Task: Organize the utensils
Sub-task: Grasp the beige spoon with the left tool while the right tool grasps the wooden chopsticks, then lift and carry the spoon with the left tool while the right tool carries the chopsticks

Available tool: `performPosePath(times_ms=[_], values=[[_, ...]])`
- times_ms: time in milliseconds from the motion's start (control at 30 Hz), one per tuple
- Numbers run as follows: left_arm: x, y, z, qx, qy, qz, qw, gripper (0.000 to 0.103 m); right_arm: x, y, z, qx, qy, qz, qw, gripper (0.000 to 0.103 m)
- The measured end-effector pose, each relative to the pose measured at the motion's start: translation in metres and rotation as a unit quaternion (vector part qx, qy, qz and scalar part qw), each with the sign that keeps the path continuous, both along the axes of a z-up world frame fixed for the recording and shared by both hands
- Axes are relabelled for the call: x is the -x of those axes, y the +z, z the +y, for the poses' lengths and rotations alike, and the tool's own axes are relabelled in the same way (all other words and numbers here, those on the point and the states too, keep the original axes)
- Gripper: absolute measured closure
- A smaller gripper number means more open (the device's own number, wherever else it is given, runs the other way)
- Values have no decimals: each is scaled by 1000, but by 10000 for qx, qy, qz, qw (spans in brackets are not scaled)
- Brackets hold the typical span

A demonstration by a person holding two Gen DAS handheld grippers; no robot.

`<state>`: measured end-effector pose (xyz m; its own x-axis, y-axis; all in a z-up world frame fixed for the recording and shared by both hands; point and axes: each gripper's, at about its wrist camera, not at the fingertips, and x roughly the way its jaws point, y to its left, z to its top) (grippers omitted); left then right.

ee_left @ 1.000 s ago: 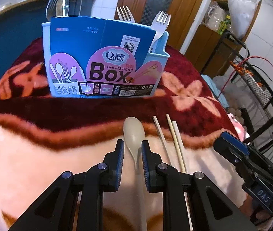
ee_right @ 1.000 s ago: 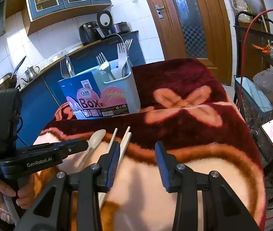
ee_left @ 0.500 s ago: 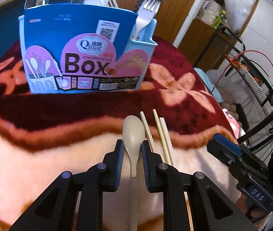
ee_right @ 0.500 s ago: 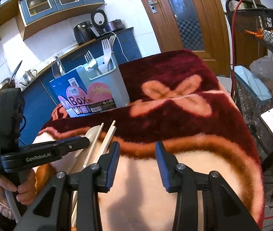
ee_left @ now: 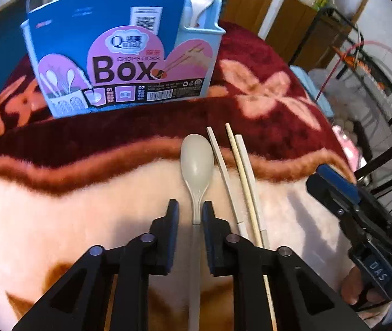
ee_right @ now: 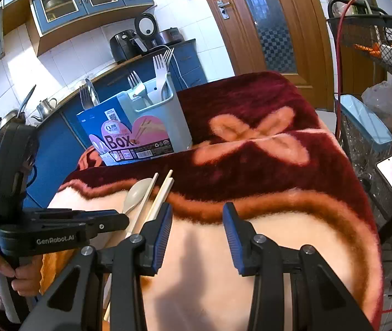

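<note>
The spoon (ee_left: 196, 162) is lying flat on the fuzzy blanket (ee_left: 85, 215), bowl pointing toward the utensil box (ee_left: 121, 52), with its handle running back between the fingers of my left tool (ee_left: 190, 211). The jaws are nearly closed around the neck of the handle, right finger about touching, a sliver of gap on the left, so I wouldn't call it a firm hold yet.

My take for doing this bit well: squeeze square on the handle, not up on the taper near the bowl, because that smooth plastic will probably pivot or slide out. Lift straight up before heading to the box, since the chopsticks (ee_left: 240, 176) sit just beside the spoon on the right and a sideways drag would likely nudge them.

The box stands upright at the far end of the blanket, forks (ee_right: 159, 69) already sticking out of it. I'd drop the spoon in handle first, clear of those tines.

My right tool (ee_right: 196, 234) is wide open, holding nothing, hovering over bare blanket.
</note>
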<state>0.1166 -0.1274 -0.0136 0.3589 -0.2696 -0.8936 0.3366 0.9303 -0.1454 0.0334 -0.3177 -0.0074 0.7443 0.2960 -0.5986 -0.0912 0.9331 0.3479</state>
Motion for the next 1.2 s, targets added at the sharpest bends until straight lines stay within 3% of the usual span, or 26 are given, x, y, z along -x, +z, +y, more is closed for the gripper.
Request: performPosePath(times_ms=[100, 167, 367, 533, 733, 833, 1100, 1200], values=[[-2, 1, -7, -256, -148, 20, 9996, 98, 0, 0, 0, -5, -20, 3, 10000, 62], [-3, 2, -8, -302, -175, 63, 9994, 98, 0, 0, 0, -8, -10, 10, 10000, 61], [-1, 5, 12, 316, 48, -72, 9995, 98, -3, 0, 4, 59, 117, 39, 9999, 61], [12, 24, 35, 809, 306, -694, 9938, 98, -6, 0, 11, 134, 246, 136, 9995, 61], [29, 45, 48, 900, 396, -1445, 9846, 98, -10, 1, 21, -21, 472, 321, 9984, 61], [34, 49, 55, 934, 431, -1577, 9821, 98, -14, 1, 26, -130, 590, 484, 9970, 61], [43, 49, 79, 811, 593, -1904, 9765, 98, -25, 1, 44, 304, 564, 839, 9944, 61], [45, 50, 90, 928, 606, -1932, 9749, 98, -30, -2, 50, 273, 636, 1026, 9923, 70]])
